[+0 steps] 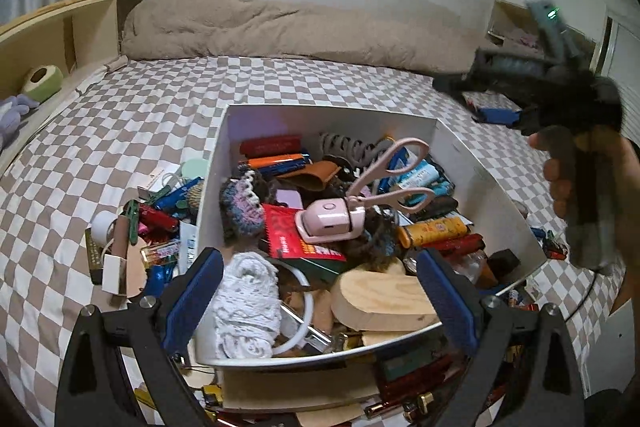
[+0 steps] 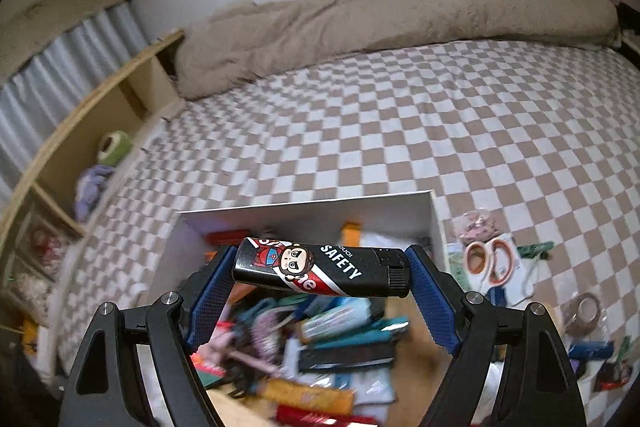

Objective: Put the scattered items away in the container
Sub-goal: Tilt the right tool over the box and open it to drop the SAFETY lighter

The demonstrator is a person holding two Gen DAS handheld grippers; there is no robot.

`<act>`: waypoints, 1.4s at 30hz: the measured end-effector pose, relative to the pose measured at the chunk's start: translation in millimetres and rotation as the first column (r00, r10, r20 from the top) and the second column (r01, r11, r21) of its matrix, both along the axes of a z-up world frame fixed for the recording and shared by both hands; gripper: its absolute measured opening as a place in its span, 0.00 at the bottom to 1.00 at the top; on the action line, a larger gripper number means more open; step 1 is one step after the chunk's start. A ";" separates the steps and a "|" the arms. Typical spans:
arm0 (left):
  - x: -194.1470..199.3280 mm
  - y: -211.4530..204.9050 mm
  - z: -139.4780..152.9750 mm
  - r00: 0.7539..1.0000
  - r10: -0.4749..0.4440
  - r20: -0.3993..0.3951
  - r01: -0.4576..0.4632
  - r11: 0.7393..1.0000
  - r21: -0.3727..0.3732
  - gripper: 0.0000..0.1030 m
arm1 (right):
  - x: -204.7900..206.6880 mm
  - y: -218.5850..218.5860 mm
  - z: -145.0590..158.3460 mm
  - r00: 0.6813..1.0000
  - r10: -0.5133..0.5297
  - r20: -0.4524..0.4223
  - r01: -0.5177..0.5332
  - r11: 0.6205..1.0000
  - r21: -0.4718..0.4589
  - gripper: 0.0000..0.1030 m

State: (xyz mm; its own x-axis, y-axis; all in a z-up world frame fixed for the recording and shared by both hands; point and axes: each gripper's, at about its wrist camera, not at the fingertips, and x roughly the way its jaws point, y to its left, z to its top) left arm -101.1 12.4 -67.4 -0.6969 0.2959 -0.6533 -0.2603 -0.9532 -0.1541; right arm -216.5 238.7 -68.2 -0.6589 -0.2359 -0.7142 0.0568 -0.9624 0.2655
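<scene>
The right gripper (image 2: 320, 277) has a black lighter (image 2: 322, 271) pinched endwise between its blue pads, hanging over the white box (image 2: 312, 213). The left gripper (image 1: 318, 291) is spread wide with nothing in it, above the box's near edge. Box is crammed; more clutter (image 1: 140, 239) sits on the checkered bedspread (image 1: 120, 115) beside it.

Left hand-held gripper (image 1: 320, 291) spread wide, right hand-held gripper (image 2: 320, 273) clamped

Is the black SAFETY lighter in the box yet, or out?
Out. The black cartoon-printed lighter lies crosswise, clamped end to end in the right gripper jaws, held above the white cardboard box of clutter.
</scene>
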 end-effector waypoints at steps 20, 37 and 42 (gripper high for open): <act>-10.4 -11.8 -10.9 0.999 -0.001 0.032 -0.001 0.999 0.043 0.95 | -8.5 -66.5 -48.2 0.836 0.397 0.378 -0.500 0.268 0.824 0.82; -9.4 -12.3 -10.6 0.999 -0.015 0.035 0.013 0.998 0.059 0.95 | 20.0 -74.7 -103.2 0.695 0.451 0.561 -0.547 -0.175 0.819 0.95; -9.0 -11.8 -9.3 0.999 -0.016 0.029 0.014 0.998 0.061 0.95 | 15.9 -78.6 -93.3 0.713 0.459 0.530 -0.550 -0.104 0.829 0.95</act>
